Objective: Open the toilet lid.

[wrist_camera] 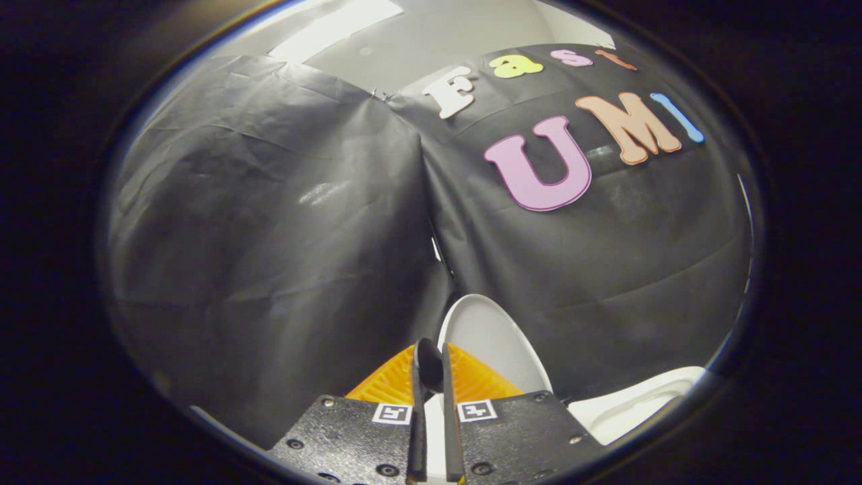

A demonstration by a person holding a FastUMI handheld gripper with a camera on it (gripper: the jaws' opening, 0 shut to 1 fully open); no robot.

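Note:
The white toilet lid [495, 337] stands raised, its rounded edge rising just beyond my fingers against the black cloth wall. My gripper [429, 364] is shut on the lid's edge. A thin strip of white shows in the narrow gap between the two fingers [394, 387]. To the right of the fingers and lower down lies the white toilet seat and bowl rim [636, 404], uncovered.
Black cloth walls [269, 236] close off the space right behind the lid, meeting in a corner seam straight ahead. A pale ceiling with a light panel [337, 27] shows above the cloth.

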